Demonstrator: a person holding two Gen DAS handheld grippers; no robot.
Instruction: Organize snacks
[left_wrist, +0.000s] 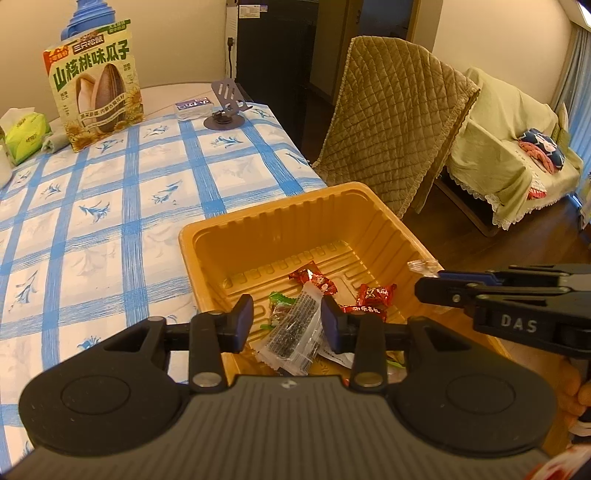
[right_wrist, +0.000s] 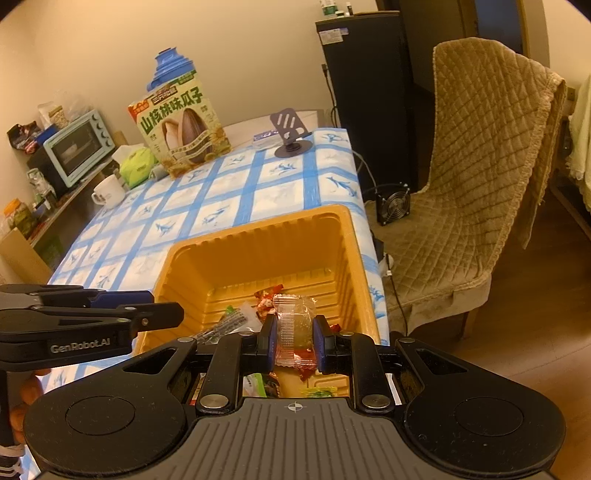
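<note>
**Snacks over the orange tray**

Blue-checked cloth covers the tabletop, which stands in a lived-in room with a quilt-draped chair to the right and a dark cabinet behind it. At the far end of the tabletop stands a seed bag, upright, with a green tissue pack beside it and a grey phone stand further right. The right wrist view also shows a white mug near the tissue pack and a pale blue oven on a side shelf.

An orange tray sits at the near right corner of the tabletop. Inside it lie several wrapped snacks: red candies, a green-wrapped piece and a clear packet with dark print.

The left tool hovers over the near edge of the tray with its jaws parted; the clear packet lies between them in the view, but the pads do not press it.

The right tool is closed on a clear-wrapped candy, its blue pads pressing both sides of the wrapper. The candy is held upright above the tray's near half, over the other snacks. Each tool shows in the other's view, close together at the tray's near end.
</note>
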